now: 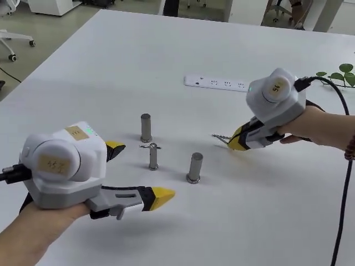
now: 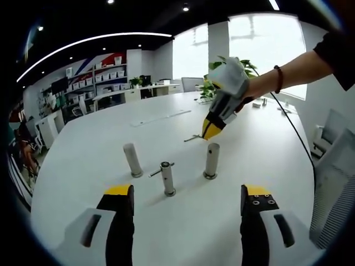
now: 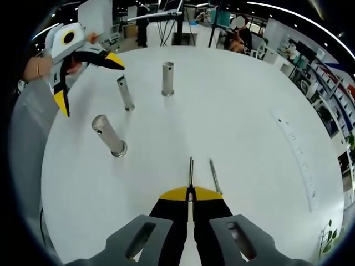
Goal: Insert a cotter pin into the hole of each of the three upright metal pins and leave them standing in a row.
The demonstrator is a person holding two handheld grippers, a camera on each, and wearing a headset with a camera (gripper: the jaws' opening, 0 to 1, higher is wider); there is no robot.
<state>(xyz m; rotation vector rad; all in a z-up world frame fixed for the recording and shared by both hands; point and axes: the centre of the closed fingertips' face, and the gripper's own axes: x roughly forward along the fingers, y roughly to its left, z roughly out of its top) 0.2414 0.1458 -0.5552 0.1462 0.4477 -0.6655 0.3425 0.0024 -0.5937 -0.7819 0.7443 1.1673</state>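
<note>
Head view: right gripper (image 1: 237, 143) angled down, jaws pinching cotter pin (image 1: 220, 137).

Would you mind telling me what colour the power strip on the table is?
The power strip is white, clearest in the head view.

Metal pins (image 1: 194, 167): grey metal, smooth sides, dull satin finish, faint highlights along the length. Cotter pin (image 3: 191, 166): thin bare metal wire, brighter, slightly glossy. Table (image 1: 266, 221): smooth, matt white top with a soft sheen. Left gripper (image 2: 187, 193) and right gripper (image 1: 239, 142): smooth matt plastic housings, black plastic jaws with yellow tips. Power strip (image 1: 216, 83): white plastic.
</note>
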